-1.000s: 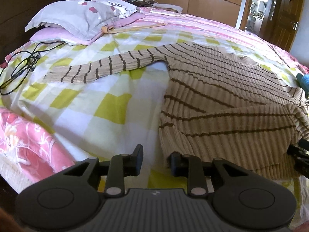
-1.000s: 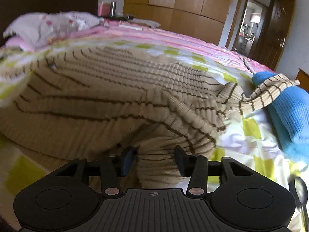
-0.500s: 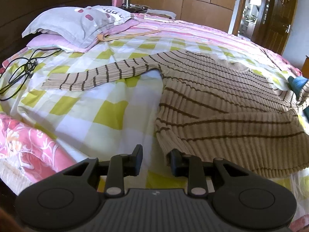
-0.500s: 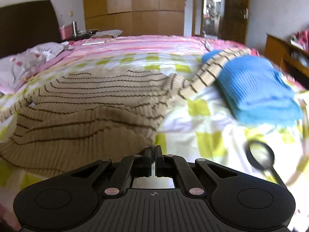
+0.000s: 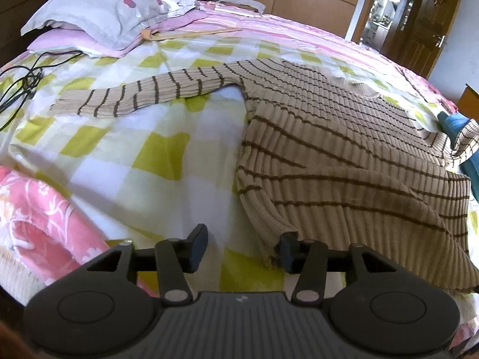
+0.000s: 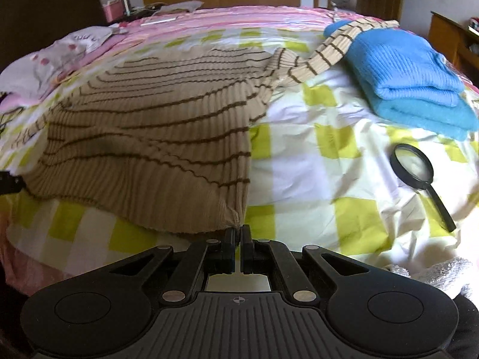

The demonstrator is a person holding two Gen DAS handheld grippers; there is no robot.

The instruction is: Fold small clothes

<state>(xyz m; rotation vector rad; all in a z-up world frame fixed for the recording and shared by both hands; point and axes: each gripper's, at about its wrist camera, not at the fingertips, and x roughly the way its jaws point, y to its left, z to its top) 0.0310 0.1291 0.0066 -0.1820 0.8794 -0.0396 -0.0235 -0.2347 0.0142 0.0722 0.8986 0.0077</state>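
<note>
we are looking along two hand-held grippers at a bed (image 5: 167, 155) covered by a yellow and white checked sheet. a beige striped sweater (image 5: 344, 155) lies spread across the middle of the bed. one sleeve (image 5: 143, 95) stretches flat toward the pillows (image 5: 98, 9); the other sleeve (image 6: 329, 48) drapes over a folded blue sweater (image 6: 404, 71) on the far side.

our left hand-held gripper (image 5: 241, 248) is open, its fingers wide apart, and the near hem corner of the sweater sits just beside the right finger (image 5: 287, 249); we cannot tell whether the fabric touches it. our right hand-held gripper (image 6: 238, 249) is closed, its fingers pressed nearly together, and the opposite hem corner of the sweater (image 6: 155, 137) meets their tips; we cannot say for sure that fabric is pinched between them.

a black magnifying glass (image 6: 419, 176) lies on the sheet near the blue sweater. a black cable (image 5: 21, 80) trails on the bed near the pillows.
</note>
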